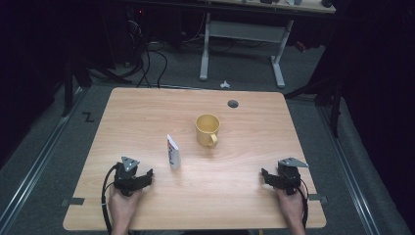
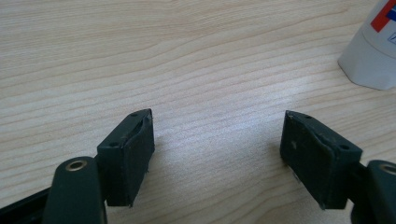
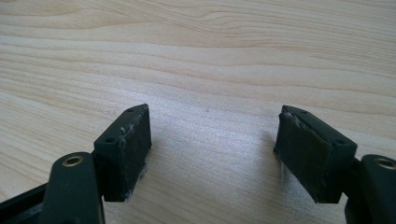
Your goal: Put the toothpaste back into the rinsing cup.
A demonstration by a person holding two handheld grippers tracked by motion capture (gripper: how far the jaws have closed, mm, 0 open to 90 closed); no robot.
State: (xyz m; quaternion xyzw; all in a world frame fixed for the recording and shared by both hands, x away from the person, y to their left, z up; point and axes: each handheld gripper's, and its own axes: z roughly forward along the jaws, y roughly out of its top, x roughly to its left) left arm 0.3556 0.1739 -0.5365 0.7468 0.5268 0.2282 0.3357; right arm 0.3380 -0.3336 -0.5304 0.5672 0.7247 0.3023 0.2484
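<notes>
1. The wooden table lies under both my hands, its top pale and grained.
2. The yellow mug stands upright past the middle, handle toward me.
3. The white tube stands just ahead of my left gripper, apart from it.
4. My left gripper rests low, jaws spread, holding nothing.
5. My right gripper sits well apart at the right, jaws spread over bare wood.

The white tube bears print — none of it legible.
</notes>
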